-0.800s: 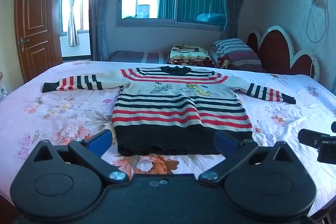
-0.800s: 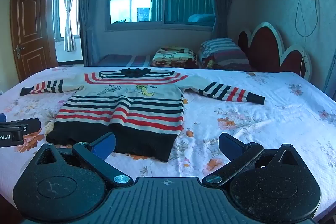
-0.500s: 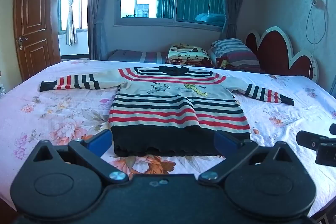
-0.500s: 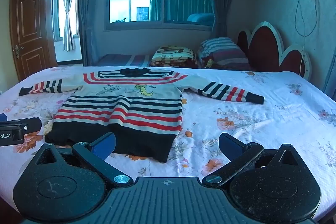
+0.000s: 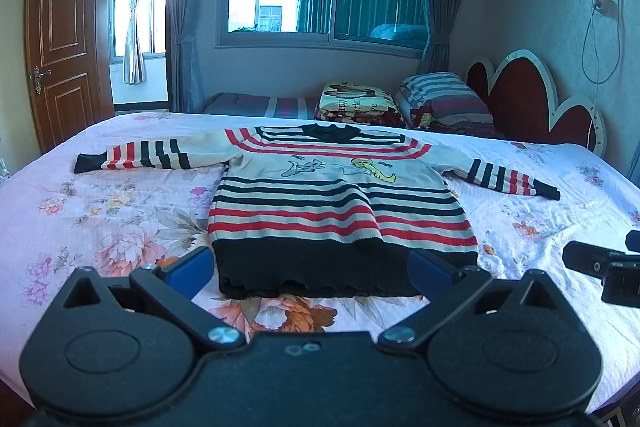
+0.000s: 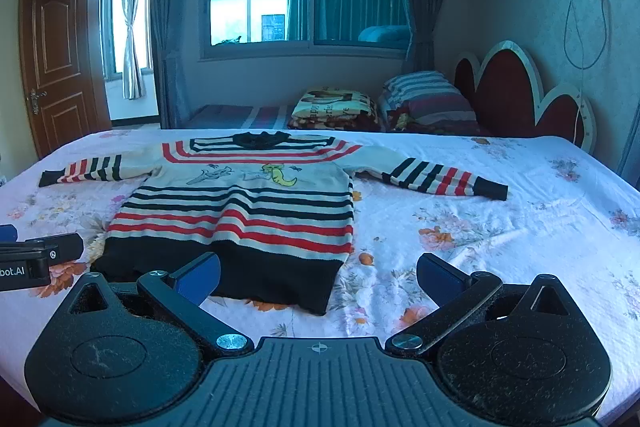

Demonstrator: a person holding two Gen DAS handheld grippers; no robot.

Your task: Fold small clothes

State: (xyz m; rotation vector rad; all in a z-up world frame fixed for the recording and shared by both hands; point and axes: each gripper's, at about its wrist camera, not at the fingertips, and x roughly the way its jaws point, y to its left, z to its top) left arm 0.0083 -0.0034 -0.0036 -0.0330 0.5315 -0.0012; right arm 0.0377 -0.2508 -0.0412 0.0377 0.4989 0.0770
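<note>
- Left wrist view: cream knitted sweater (image 5: 340,203) with red and black stripes lies flat, sleeves outspread, on floral-sheeted bed (image 5: 120,211).
- Left gripper (image 5: 310,267) gapes wide, empty, before the hem.
- Right gripper (image 6: 318,273) likewise spread, holding nothing.

Sweater (image 5: 340,203) flat mid-bed (image 5: 120,219), sleeves out both sides; pillows (image 5: 444,99) behind it by headboard (image 5: 528,95), door (image 5: 60,43) far left.

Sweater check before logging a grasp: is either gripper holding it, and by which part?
Nothing is held. The left gripper and right gripper are open, short of the sweater.
</note>
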